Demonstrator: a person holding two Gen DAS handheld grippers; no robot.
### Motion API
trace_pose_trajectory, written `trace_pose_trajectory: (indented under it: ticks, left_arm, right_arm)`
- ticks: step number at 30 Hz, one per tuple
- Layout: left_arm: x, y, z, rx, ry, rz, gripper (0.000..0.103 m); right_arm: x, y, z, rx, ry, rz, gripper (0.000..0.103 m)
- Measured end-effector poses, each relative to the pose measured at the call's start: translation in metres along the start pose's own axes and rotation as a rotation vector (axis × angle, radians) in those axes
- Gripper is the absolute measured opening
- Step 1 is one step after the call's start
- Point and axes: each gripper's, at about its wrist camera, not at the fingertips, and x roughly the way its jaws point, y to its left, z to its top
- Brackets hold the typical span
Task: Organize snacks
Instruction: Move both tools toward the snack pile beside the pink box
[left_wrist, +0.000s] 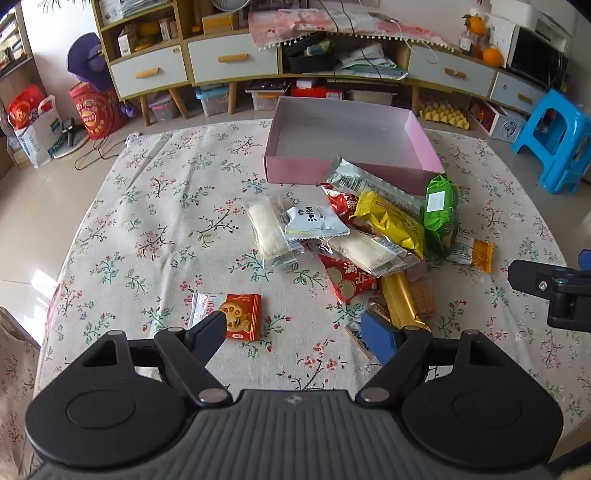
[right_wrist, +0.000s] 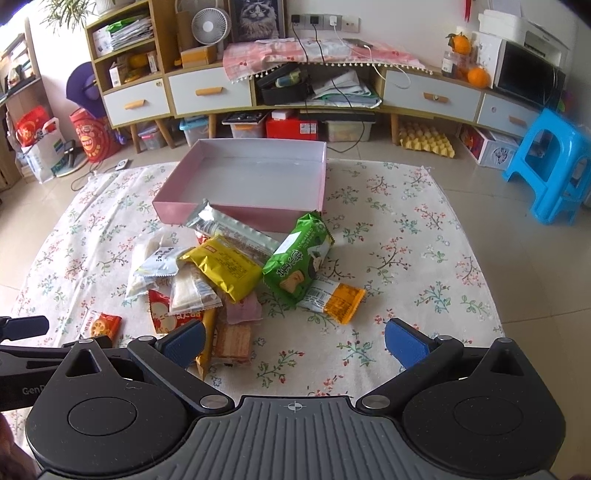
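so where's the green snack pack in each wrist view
Left wrist view: the green snack pack stands at the right end of the snack pile, right of the yellow pack, near the pink box's right corner.
Right wrist view: the green snack pack lies right of centre, in front of the box, beside the yellow pack.
Shared landmark: the pink box, empty in both views.

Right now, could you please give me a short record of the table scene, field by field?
surface: floral cloth
box: pink, open, nothing inside
pile: snacks heaped before the box; green pack and yellow pack on top
stray: small red pack, apart from the pile
left hand-held gripper: open, holds nothing
right hand-held gripper: open, holds nothing
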Motion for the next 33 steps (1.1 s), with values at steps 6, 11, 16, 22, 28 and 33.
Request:
trace_pose_trajectory:
  ticks: [6,11,16,22,28,33]
  left_arm:
    - [0.003,0.004,0.000,-0.018,0.014,-0.002,0.070]
    - [0.005,0.005,0.001,-0.022,0.017,0.009,0.070]
    - [0.004,0.004,-0.001,-0.005,0.002,0.005,0.071]
    - [0.003,0.009,-0.002,-0.011,-0.021,0.021,0.073]
    - [0.005,0.018,-0.003,-0.021,-0.032,0.037,0.077]
    - [0.012,0.040,-0.003,-0.071,-0.032,0.076,0.087]
  right_arm:
    - [0.006,0.013,-0.006,0.005,-0.028,-0.043,0.103]
    - [0.014,0.014,-0.009,0.001,-0.043,-0.084,0.103]
    - [0.024,0.007,-0.014,0.003,-0.056,-0.111,0.103]
    - [0.033,0.001,-0.017,0.000,-0.051,-0.121,0.103]
    - [0.045,-0.001,-0.020,-0.001,-0.037,-0.137,0.103]
    - [0.058,-0.010,-0.021,0.016,-0.021,-0.117,0.103]
